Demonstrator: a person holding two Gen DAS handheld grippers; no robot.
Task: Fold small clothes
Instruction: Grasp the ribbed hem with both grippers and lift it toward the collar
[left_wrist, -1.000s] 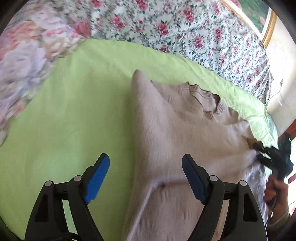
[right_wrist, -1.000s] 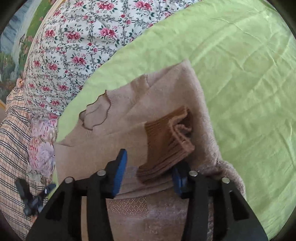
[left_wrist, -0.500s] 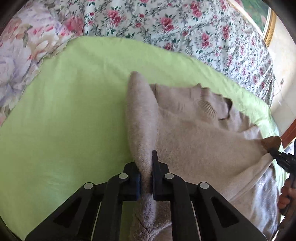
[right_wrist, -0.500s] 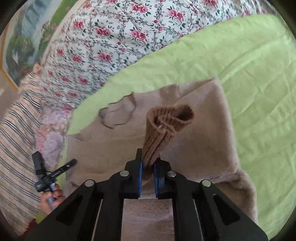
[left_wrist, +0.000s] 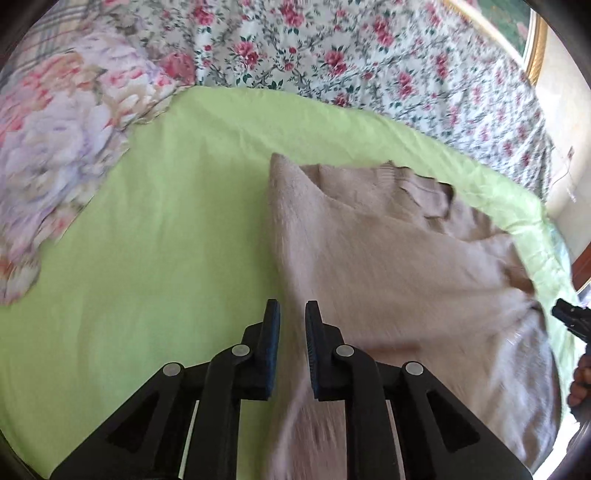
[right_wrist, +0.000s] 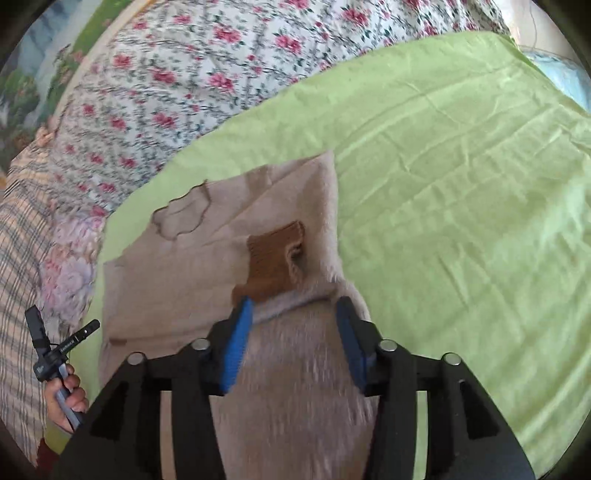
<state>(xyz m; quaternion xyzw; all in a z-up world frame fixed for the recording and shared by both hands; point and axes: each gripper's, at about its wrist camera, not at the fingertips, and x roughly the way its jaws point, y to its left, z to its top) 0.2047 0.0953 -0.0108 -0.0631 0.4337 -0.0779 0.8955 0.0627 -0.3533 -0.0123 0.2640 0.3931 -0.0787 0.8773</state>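
Observation:
A beige knit sweater (left_wrist: 388, 258) lies on a green sheet (left_wrist: 147, 258), neck hole toward the far side, with both sleeves folded in. My left gripper (left_wrist: 292, 325) has its jaws a narrow gap apart, with the sweater's left folded edge between and under them. In the right wrist view the sweater (right_wrist: 207, 258) has a brown ribbed cuff (right_wrist: 275, 260) lying flat on its body. My right gripper (right_wrist: 293, 321) is open over the sleeve just behind that cuff, holding nothing.
A floral quilt (left_wrist: 369, 66) runs along the far side. A floral pillow (left_wrist: 55, 155) lies at the left. The other gripper and hand show at the right edge of the left view (left_wrist: 576, 325) and at the lower left of the right view (right_wrist: 55, 354).
My right gripper has opened and dropped the brown cuff onto the sweater body. My left gripper has eased from clamped to a narrow gap, and the lifted fold has dropped.

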